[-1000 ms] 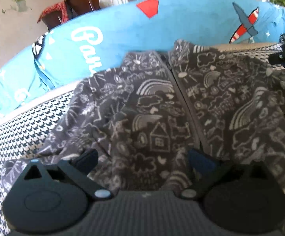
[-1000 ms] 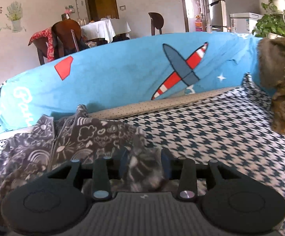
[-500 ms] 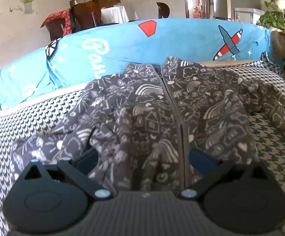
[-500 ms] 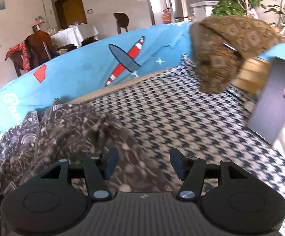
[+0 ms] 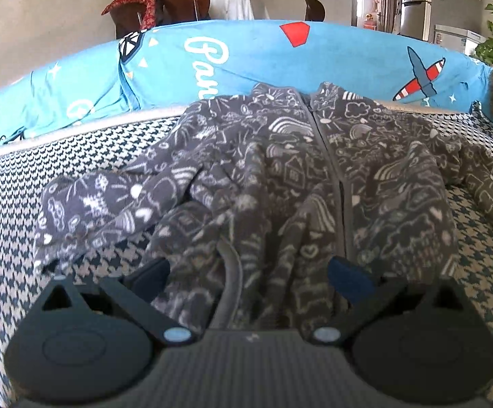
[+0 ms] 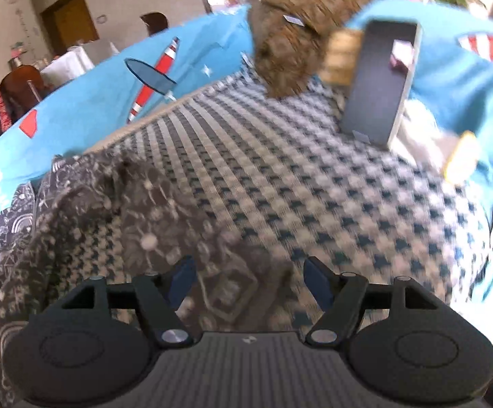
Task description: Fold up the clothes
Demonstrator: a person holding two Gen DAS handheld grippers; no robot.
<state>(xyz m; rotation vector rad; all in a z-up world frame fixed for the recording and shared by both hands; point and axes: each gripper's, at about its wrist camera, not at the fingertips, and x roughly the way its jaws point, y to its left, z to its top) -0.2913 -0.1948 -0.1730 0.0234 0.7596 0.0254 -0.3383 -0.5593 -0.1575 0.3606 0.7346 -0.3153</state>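
While both grippers gape wide, left gripper [image 5: 248, 277] over jacket [image 5: 314, 183] hem, right gripper [image 6: 248, 280] above sleeve [image 6: 185, 224], bare houndstooth cover [image 6: 314, 176] rightward

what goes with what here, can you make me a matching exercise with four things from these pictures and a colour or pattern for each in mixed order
Things:
1. jacket
2. backrest cover
3. seat cover
4. cushion

Colour or pattern:
A. black and white houndstooth check
B. fuzzy brown
C. dark grey with white doodles of rainbows and houses
D. bright blue with a red and white plane

Pairs: 1-C, 2-D, 3-A, 4-B
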